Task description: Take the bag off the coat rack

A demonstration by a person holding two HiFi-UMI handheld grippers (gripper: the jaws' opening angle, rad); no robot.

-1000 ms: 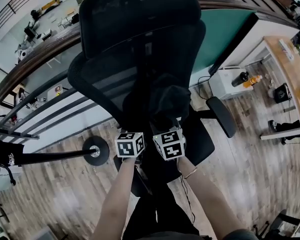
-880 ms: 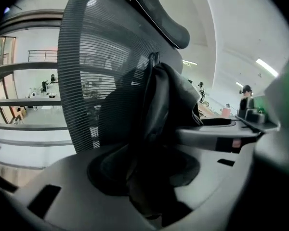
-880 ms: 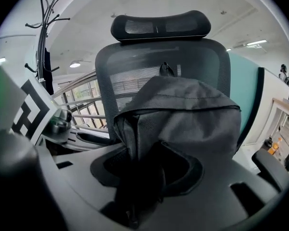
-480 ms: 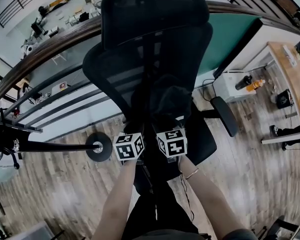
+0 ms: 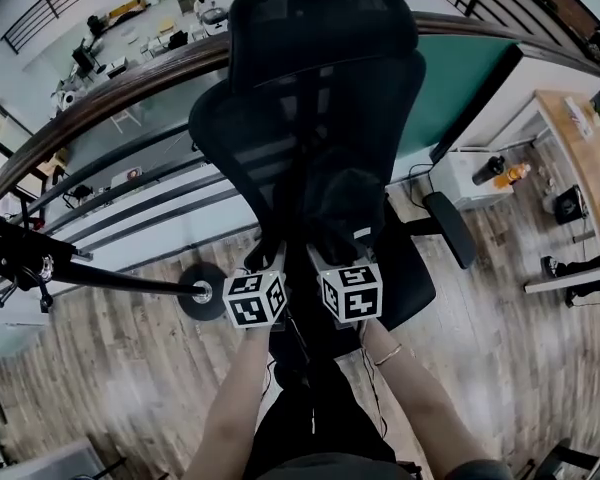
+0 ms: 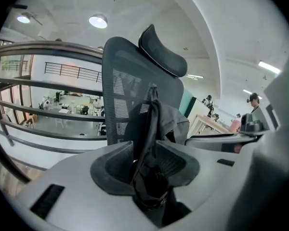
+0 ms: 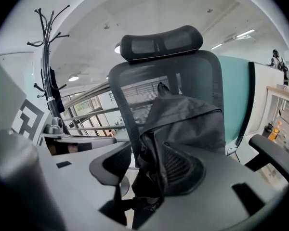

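Since a second ago, both arms have come up a little and the office chair (image 5: 320, 58) has slid rightward in my head view, while the bag (image 5: 340, 203) has kept its place in front of the chair's backrest, over the seat.

- Left tool (image 6: 144, 165): clenched on a fold of the bag's dark cloth, grip unchanged.
- Right tool (image 7: 149, 172): jaws have just been moving, wider and then in a touch. Bag cloth lies between them against one pad, with floor showing at the other. I read it as loosened, not gripping.
- Coat rack (image 7: 48, 57): stands to the chair's left, well apart from the bag, and nothing joins the two.

Judgement: the bag is already off the rack, so what remains is only carrying or setting it down. With one tool slack, the weight likely sits on my left grip.

Edges and room:
- Behind the chair runs a curved railing (image 5: 110, 88), so no way through there.
- The armrest (image 5: 445, 230) on the chair's right juts near the bag.
- Bare wooden floor (image 5: 130, 388) lies open on the chair's left, short of the rack's base.
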